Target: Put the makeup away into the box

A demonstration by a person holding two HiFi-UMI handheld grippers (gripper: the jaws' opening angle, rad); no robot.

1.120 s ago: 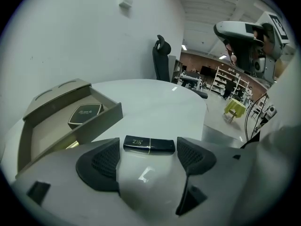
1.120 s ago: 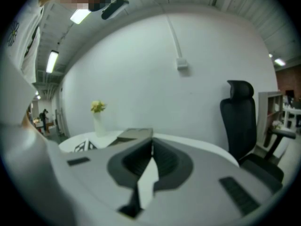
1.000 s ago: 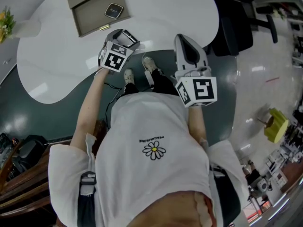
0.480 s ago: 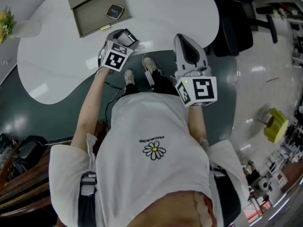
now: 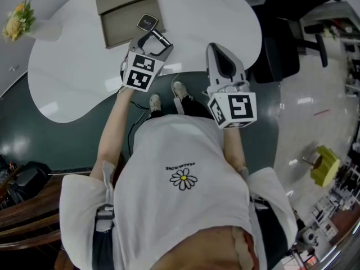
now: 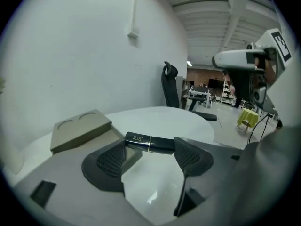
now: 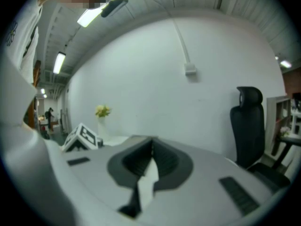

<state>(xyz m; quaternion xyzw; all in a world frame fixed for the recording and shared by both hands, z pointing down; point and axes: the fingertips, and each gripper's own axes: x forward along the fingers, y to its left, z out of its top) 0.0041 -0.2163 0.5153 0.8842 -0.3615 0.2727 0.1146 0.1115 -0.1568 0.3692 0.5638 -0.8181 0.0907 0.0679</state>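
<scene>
My left gripper (image 5: 157, 37) hangs above the white table (image 5: 73, 77), just in front of the tan box (image 5: 126, 7). Its jaws have just closed a little and now grip a slim black makeup tube with a gold band (image 6: 149, 143) end to end between the fingertips. A black square compact (image 5: 147, 21) lies in the box's tray. In the left gripper view the box (image 6: 80, 128) lies to the left, beyond the left finger. My right gripper (image 5: 216, 48) hovers at the table's near edge, to the right; its jaws (image 7: 151, 161) meet with nothing between them.
A vase of yellow flowers (image 5: 22, 18) stands at the table's far left. A black office chair (image 5: 287, 44) stands to the right of the table. The person's shoes (image 5: 166, 94) show under the table edge. A yellow stool (image 5: 325, 165) sits far right on the floor.
The left gripper has risen from the table at the box's front edge, lifting the black tube that lay there. The right gripper has barely shifted.
</scene>
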